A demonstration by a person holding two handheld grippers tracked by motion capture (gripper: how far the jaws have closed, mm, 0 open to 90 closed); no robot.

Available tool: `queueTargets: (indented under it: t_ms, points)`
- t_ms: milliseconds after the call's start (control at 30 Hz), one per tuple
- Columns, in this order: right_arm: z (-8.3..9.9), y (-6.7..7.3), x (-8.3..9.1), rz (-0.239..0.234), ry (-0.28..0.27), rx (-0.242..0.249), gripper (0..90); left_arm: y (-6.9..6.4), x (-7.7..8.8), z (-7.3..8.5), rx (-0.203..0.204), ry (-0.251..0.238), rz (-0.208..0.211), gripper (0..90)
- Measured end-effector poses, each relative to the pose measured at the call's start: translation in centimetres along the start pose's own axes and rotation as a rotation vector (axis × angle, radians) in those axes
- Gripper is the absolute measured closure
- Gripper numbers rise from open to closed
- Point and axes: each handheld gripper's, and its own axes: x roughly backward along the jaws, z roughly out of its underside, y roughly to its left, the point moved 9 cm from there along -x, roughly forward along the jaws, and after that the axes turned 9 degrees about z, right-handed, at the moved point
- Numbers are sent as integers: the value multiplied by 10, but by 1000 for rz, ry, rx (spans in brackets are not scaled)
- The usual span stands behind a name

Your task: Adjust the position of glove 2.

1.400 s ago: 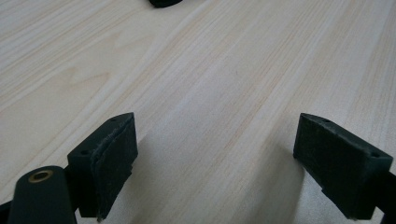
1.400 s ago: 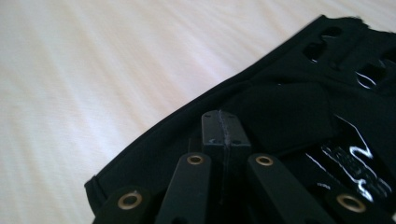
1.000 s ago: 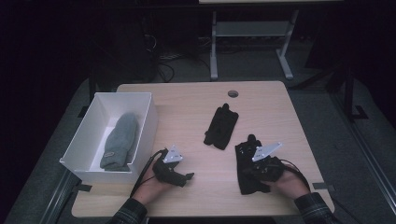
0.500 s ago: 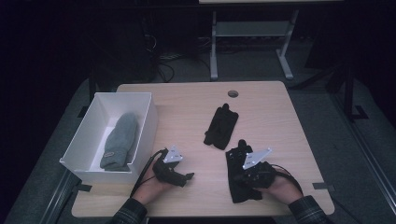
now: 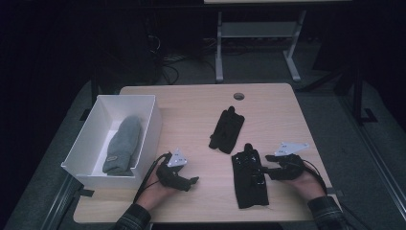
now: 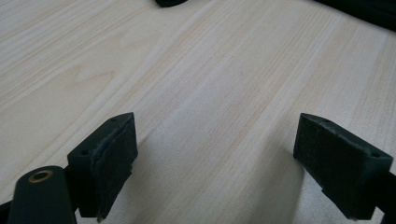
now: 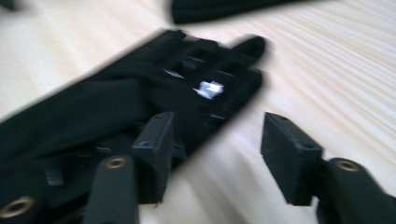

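The right tool (image 5: 262,171) lies low over the near right part of the surface (image 5: 191,108), held by the right hand (image 5: 306,182), its jaws parted to a middling width and gripping nothing. In the right gripper view, one jaw rests over the edge of a black glove (image 7: 140,107) while the other stands over bare wood just beside it. That glove (image 5: 249,179) lies flat with its fingers pointing away from the person, and a small pale mark shows near its finger end; the view is blurred, so finer detail is hard to read.

The left tool (image 5: 191,181) sits at the near left, held by the left hand (image 5: 155,187), its jaws spread wide over bare wood with nothing between them, as the left gripper view makes plain.

Farther out, a second black glove (image 5: 226,130) lies near the middle of the surface, apart from the first. At the left edge stands a white box (image 5: 146,124) holding a grey mitten (image 5: 123,143). A small round hole (image 5: 239,96) shows near the far edge.
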Motion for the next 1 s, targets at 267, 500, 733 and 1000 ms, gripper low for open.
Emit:
queueTargets:
  t_ms: [267,500,733,1000]
  points:
    - [19,-40,-8,109,37,-101,327,1,-1,-1,23,-15,-15,143]
    - [21,-49,-12,137,-2,-126,252,3,4,-5,87,-1,-9,340]
    - [22,-49,-13,139,7,-136,188,2,1,-21,114,25,41,730]
    - [22,-49,-14,138,6,-132,173,5,-17,-44,81,45,97,897]
